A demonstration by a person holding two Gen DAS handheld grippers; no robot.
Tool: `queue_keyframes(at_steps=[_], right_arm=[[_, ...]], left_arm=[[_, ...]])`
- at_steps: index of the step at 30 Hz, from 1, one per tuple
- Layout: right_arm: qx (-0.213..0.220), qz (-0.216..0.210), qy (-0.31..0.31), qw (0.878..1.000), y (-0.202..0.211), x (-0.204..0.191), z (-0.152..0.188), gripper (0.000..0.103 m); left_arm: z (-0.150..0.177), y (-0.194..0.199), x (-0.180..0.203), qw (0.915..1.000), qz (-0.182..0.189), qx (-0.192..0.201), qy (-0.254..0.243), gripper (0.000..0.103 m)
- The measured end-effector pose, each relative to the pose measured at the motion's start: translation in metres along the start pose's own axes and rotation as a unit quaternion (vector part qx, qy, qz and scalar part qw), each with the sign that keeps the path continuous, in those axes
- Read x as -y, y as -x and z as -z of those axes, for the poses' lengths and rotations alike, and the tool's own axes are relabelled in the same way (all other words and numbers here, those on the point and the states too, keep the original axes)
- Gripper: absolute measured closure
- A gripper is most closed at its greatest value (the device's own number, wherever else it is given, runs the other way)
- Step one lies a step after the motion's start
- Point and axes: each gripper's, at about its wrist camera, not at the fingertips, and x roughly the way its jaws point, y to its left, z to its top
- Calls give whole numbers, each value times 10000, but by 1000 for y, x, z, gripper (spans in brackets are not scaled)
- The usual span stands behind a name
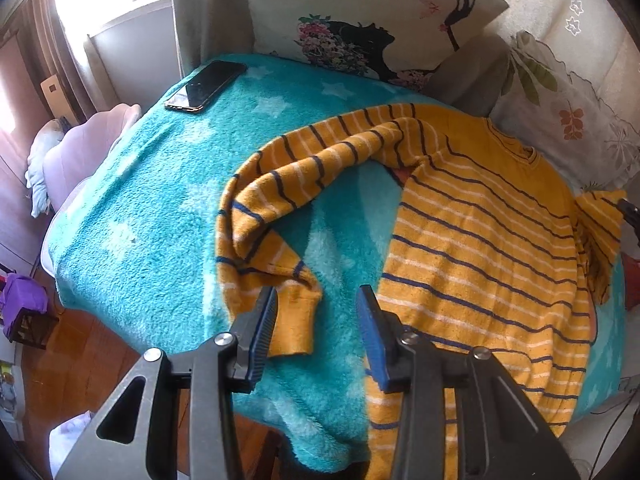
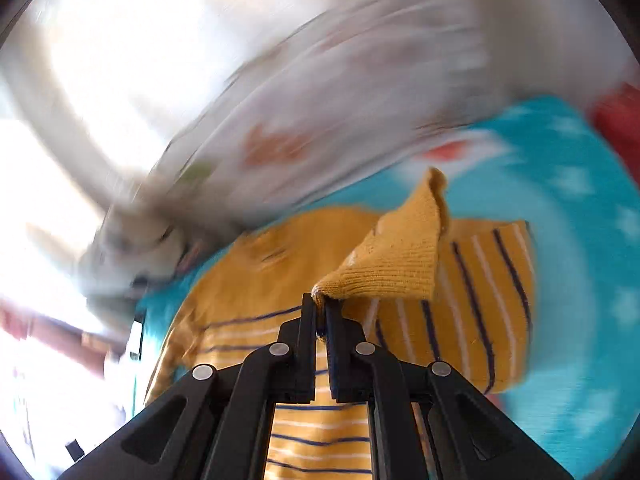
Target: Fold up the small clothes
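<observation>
A small yellow sweater with dark blue and white stripes lies spread on a turquoise star blanket. Its left sleeve bends toward me, and its plain cuff lies between the fingers of my left gripper, which is open and empty just above it. My right gripper is shut on the cuff of the right sleeve and holds it lifted above the sweater's body. That lifted sleeve also shows in the left wrist view at the right edge. The right wrist view is blurred by motion.
A black phone lies at the blanket's far left corner. Printed cushions stand behind the sweater, one with leaves at the right. The blanket's left edge drops to a wooden floor. A pink chair stands at the left.
</observation>
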Motion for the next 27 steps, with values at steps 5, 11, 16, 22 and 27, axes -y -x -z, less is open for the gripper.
queue_keyframes(at_steps=[5, 11, 16, 22, 27], right_arm=[[-641, 89, 912, 9937, -95, -88, 26, 98], [-1385, 752, 2474, 9560, -187, -160, 84, 95], [-1796, 593, 3125, 9309, -211, -201, 120, 94], [-870, 1494, 3232, 9304, -195, -197, 106, 31], [-974, 1944, 3347, 9169, -229, -180, 96, 32]], left_arm=[[-2, -7, -45, 9997, -87, -59, 233, 64], [-3, -12, -92, 9981, -231, -113, 563, 63], [-8, -15, -111, 9966, -268, -128, 766, 62], [-12, -19, -116, 9957, -181, -107, 904, 57], [-11, -24, -115, 9959, -126, -175, 875, 57]])
